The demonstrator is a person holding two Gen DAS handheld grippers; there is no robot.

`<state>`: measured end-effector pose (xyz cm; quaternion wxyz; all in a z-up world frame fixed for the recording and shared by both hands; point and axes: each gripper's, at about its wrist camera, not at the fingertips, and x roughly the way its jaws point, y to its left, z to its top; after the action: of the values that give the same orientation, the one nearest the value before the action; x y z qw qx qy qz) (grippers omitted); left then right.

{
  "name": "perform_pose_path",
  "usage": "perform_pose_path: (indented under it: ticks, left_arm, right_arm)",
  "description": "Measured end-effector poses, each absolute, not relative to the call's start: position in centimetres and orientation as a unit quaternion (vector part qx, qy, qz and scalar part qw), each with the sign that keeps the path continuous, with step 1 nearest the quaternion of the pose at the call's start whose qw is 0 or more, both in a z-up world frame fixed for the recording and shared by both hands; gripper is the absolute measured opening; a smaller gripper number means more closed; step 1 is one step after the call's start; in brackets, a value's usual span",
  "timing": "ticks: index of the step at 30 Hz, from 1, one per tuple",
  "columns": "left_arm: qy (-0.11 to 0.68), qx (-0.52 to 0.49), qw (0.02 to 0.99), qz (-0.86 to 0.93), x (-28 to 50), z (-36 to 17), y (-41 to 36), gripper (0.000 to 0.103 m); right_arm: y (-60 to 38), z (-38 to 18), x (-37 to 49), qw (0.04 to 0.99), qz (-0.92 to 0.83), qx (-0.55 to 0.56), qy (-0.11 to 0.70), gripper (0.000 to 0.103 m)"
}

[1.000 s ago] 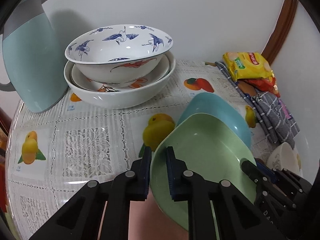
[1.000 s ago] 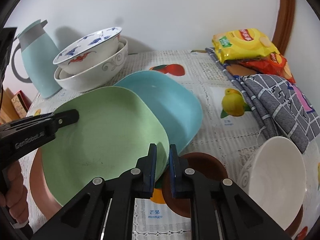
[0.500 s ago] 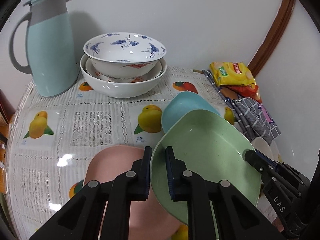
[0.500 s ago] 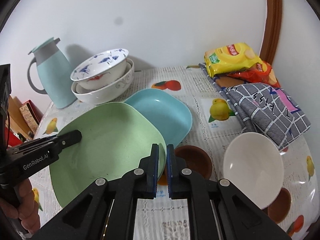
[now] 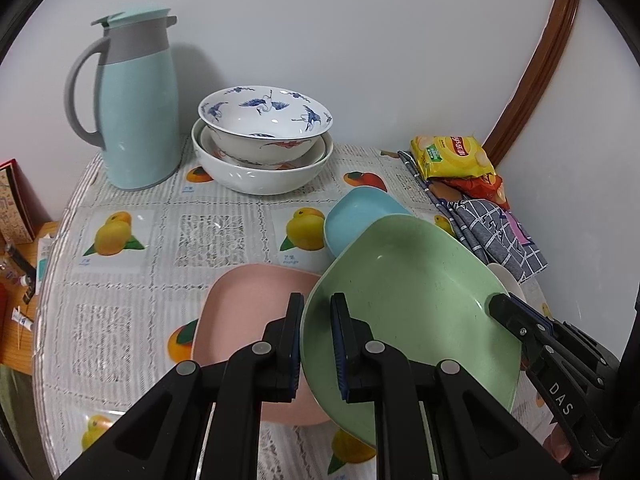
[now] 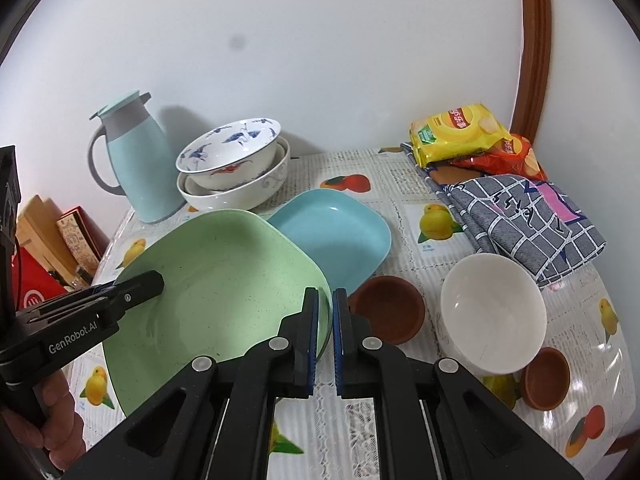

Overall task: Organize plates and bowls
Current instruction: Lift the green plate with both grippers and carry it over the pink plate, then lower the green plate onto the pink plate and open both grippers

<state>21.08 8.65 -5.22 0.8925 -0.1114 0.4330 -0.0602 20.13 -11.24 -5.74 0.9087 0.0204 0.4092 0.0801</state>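
A green plate [image 5: 412, 300] hangs tilted above the table, held by both grippers at opposite rims. My left gripper [image 5: 318, 304] is shut on its near-left rim, and its tip [image 6: 140, 282] also shows in the right wrist view. My right gripper [image 6: 325, 296] is shut on the green plate [image 6: 224, 292] at its right rim. A pink plate [image 5: 248, 308] lies on the table under the green one. A blue plate [image 6: 332, 236] sits just behind. Stacked patterned bowls [image 6: 232, 168] stand at the back, and a white bowl [image 6: 494, 312] is on the right.
A pale blue jug [image 5: 132, 104] stands back left beside the bowl stack [image 5: 264, 140]. Snack bags [image 6: 460, 136] and a checked cloth [image 6: 520, 220] lie back right. Two small brown bowls [image 6: 386, 314] [image 6: 546, 378] sit near the white bowl. The wall is close behind.
Both grippers have risen and drawn back with the green plate between them. The pink plate has come into view beneath it, and more of the table shows.
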Motion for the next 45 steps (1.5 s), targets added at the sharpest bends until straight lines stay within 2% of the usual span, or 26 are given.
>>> perform_pose_path:
  ticks: [20,27,45]
  left_arm:
    - [0.464,-0.135,0.875,-0.017,18.5,-8.8,12.5,0.013]
    - [0.477,-0.132,0.869,0.021,18.7,-11.1,14.4,0.013]
    - [0.475,-0.146,0.867,0.024,21.3,-13.4,14.9,0.013]
  right_arm:
    - [-7.5,-8.9,19.1,0.886,0.118,-0.001,0.448,0.007]
    - [-4.8,-11.5,20.3,0.871,0.136,-0.020,0.472,0.007]
    - [-2.4,-13.9,25.7,0.875,0.140,-0.063,0.460,0.007]
